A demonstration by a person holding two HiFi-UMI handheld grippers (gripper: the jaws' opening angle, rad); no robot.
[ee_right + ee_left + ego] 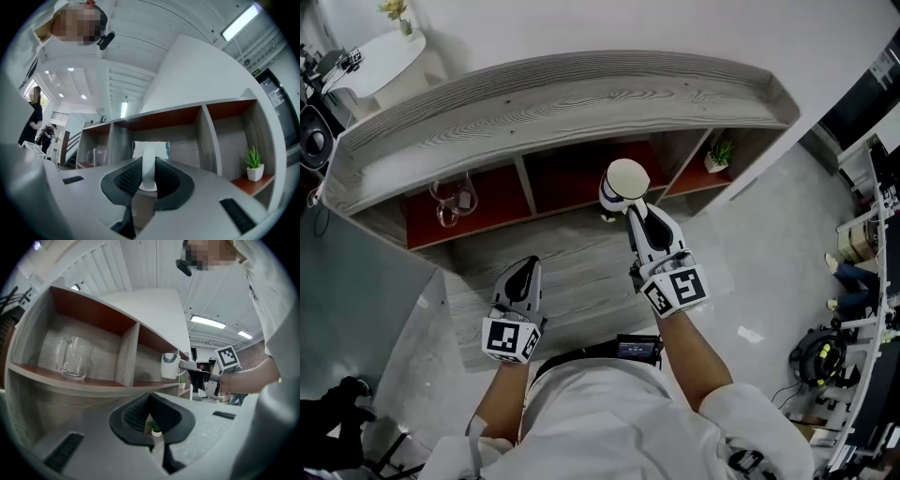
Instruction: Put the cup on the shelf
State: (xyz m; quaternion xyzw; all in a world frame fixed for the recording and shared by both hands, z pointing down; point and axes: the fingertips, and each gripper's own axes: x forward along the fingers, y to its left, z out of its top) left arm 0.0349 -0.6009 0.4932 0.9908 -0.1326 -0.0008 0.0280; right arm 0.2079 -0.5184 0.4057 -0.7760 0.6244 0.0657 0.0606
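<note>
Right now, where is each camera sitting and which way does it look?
Head view: on the person's head, looking steeply down at the shelf; both arms, left gripper and right gripper holding the cup show.
Left gripper view: on the left gripper, looking along its shut, empty jaws at the shelf and glass mug; the right arm shows.
Right gripper view: on the right gripper, looking along jaws clamped on the cup's handle into the shelf; person above.
Shared: all see shelf and cup.
</note>
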